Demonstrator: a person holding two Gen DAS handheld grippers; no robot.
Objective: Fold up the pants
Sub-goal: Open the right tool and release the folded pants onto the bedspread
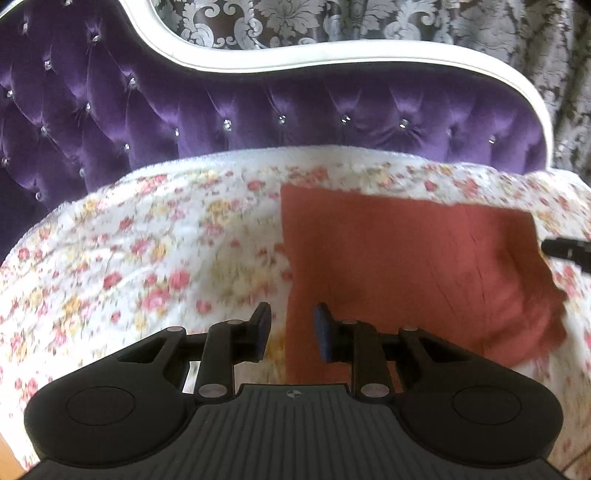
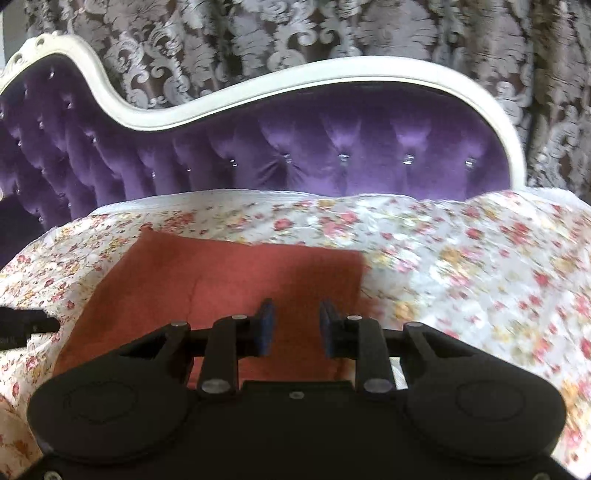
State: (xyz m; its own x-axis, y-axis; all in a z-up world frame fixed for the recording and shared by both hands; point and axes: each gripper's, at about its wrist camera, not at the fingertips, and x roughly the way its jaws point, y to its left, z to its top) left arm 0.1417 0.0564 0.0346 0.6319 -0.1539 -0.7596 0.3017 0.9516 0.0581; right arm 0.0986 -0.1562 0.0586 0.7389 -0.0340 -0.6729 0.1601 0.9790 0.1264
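Note:
The pants are a rust-red cloth folded into a flat rectangle on a floral cover. In the left wrist view my left gripper hovers over the cloth's left edge. Its blue pads stand apart and press on nothing. The right wrist view shows the same pants below my right gripper, which hangs over their near right part, open with nothing between its pads. Each view catches the other gripper as a black tip at its edge: the right gripper and the left gripper.
The floral cover spreads over the seat of a purple tufted sofa with a white curved frame. A grey patterned curtain hangs behind it. The floral cover lies bare to the right of the pants.

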